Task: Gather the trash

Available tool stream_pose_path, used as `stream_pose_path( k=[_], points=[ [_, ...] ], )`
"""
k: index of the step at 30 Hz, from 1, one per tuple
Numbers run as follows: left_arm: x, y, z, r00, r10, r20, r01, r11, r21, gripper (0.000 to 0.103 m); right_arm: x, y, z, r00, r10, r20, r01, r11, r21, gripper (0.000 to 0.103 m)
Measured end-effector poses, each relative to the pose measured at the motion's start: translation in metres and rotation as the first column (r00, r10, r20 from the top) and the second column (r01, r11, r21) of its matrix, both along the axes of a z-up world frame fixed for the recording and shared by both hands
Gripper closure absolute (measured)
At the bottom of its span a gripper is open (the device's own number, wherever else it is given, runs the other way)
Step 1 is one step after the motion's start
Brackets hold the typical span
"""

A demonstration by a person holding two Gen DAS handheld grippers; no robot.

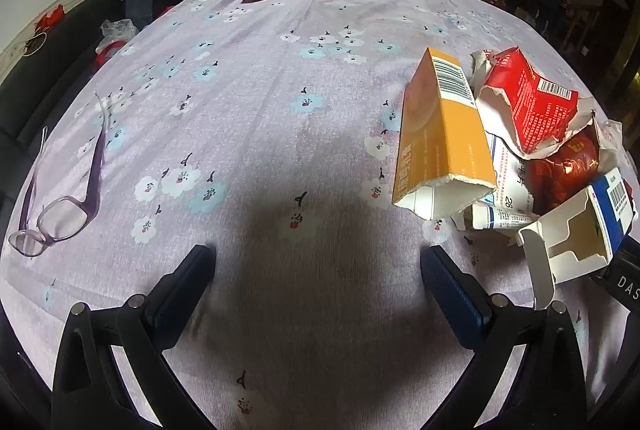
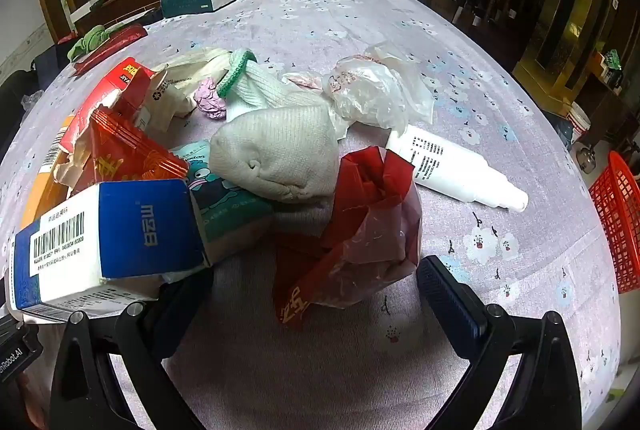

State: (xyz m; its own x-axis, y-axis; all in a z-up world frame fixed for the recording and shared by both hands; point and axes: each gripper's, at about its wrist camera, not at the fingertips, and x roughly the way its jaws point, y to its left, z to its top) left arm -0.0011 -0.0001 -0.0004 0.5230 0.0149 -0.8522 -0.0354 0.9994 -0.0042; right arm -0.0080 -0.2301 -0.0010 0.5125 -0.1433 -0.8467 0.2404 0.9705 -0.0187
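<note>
Floral lilac cloth over the counter (image 1: 280, 90); purple glasses (image 1: 60, 206) far left. Left hand-held gripper (image 1: 316, 270) spread, empty. Open orange carton (image 1: 440, 146) and torn red box (image 1: 532, 102), both empty. Right hand-held gripper (image 2: 316, 286) spread around red bag (image 2: 360, 226). Red basket (image 2: 618, 226) off right edge.

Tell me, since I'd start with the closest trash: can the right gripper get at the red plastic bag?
Probably yes. The red plastic bag lies just ahead of the open right gripper, with nothing between.
</note>
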Motion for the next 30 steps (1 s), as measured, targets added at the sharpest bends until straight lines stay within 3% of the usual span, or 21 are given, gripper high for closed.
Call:
stream_pose_path(
  k=[8,11,17,23,30],
  points=[
    [-0.002,0.001,0.001,1.0,0.004,0.0,-0.004,1.0,0.004,0.0,-0.001,0.0,0.0,1.0,-0.002,0.0,0.002,1.0,0.0,0.0],
    [-0.009,0.003,0.007,0.999,0.015,0.046,-0.016,1.0,0.013,0.0,-0.002,0.0,0.0,1.0,0.0,0.0,0.0,1.0,0.001,0.0],
    [-0.046,0.001,0.018,0.991,0.013,0.133,-0.005,0.998,-0.057,0.0,-0.01,0.0,0.002,0.987,0.151,-0.055,-0.15,0.988,0.032,0.001],
    [-0.091,-0.019,0.042,0.955,0.005,0.296,0.008,0.999,-0.043,0.0,-0.066,-0.002,0.027,0.96,0.275,0.05,-0.275,0.961,-0.008,0.0],
    [-0.15,-0.044,0.059,0.894,0.007,0.449,0.01,0.999,-0.036,0.0,-0.137,-0.036,0.057,0.944,0.201,0.262,-0.179,0.978,-0.108,0.0]
  ],
)
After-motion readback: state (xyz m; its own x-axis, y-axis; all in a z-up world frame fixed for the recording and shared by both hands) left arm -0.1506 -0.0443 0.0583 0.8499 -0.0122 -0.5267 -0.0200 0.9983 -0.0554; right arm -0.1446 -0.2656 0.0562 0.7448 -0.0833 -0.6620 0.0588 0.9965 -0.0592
